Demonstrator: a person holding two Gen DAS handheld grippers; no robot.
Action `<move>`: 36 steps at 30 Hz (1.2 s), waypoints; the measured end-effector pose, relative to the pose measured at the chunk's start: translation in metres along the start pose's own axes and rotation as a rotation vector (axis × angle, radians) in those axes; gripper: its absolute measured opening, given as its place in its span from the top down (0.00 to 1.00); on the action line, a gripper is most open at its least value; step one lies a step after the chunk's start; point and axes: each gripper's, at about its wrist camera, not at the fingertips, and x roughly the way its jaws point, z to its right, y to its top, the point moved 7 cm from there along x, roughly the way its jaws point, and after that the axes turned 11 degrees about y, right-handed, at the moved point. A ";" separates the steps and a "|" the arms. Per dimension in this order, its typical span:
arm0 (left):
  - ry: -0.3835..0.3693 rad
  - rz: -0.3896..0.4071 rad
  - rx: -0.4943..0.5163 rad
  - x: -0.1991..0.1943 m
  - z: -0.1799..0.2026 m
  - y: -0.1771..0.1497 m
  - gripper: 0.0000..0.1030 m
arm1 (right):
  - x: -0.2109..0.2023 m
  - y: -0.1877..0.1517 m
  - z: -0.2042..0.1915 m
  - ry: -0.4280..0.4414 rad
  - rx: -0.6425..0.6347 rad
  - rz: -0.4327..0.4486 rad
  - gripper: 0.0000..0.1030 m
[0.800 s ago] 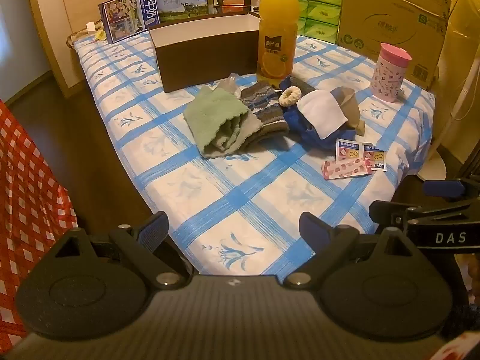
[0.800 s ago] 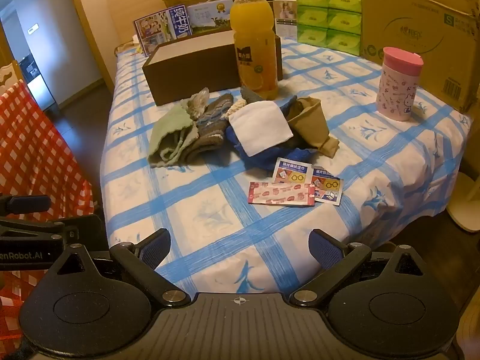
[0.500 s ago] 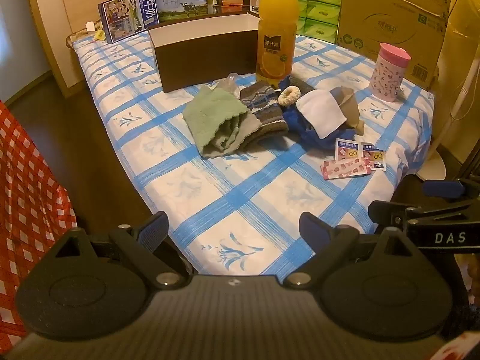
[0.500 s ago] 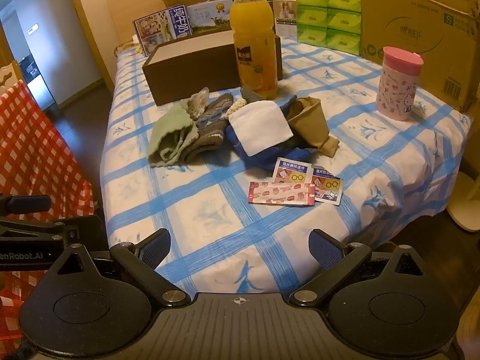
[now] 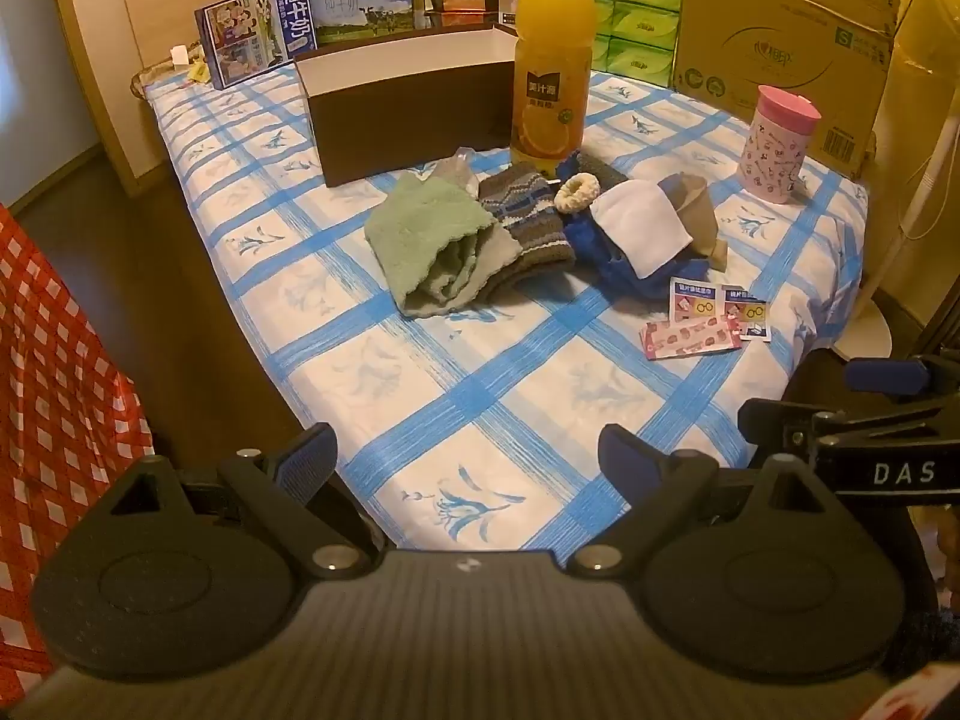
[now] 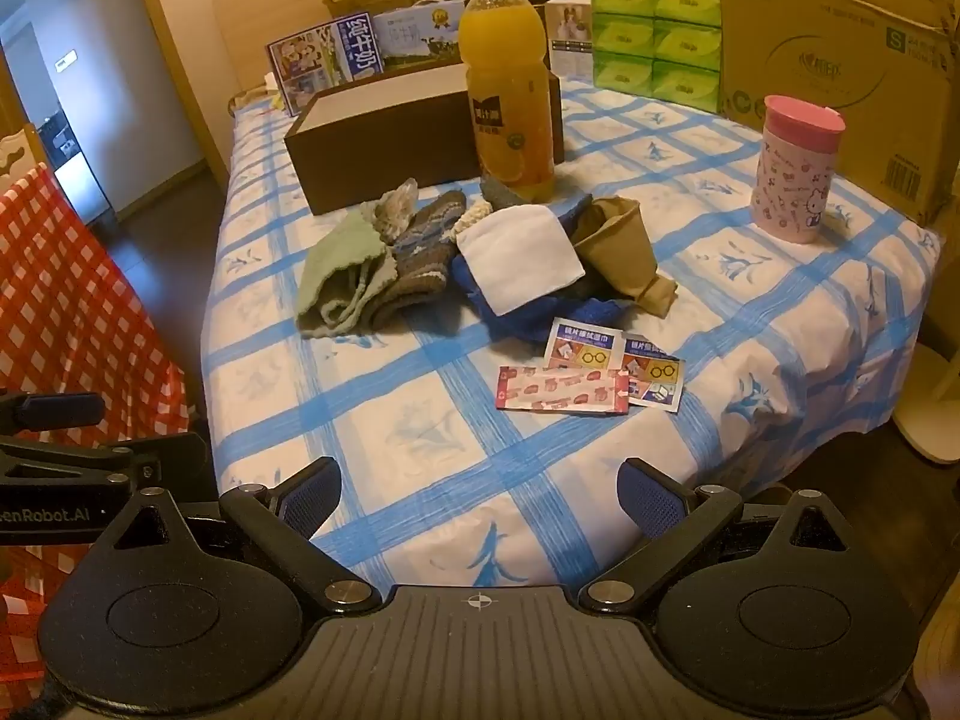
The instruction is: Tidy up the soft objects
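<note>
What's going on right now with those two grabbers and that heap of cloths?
Left gripper and right gripper open, empty, short of the table. Cloth pile untouched, brown box behind it. Juice bottle stands between them.

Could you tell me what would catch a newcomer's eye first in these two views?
Probably the tall orange juice bottle, standing mid-table before the open brown box. Just in front of it lies the heap of soft things: a green towel, a striped knit piece and a white cloth. Both claws, left claw and right claw, hang open at the near edge.
</note>
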 end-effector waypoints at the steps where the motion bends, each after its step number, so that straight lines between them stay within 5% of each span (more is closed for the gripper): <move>1: -0.001 0.000 0.000 0.003 0.001 -0.001 0.10 | 0.000 0.000 0.000 0.000 0.000 0.000 0.05; 36: 0.003 0.003 0.002 0.004 0.001 -0.001 0.10 | -0.001 0.000 0.000 0.001 0.000 0.003 0.05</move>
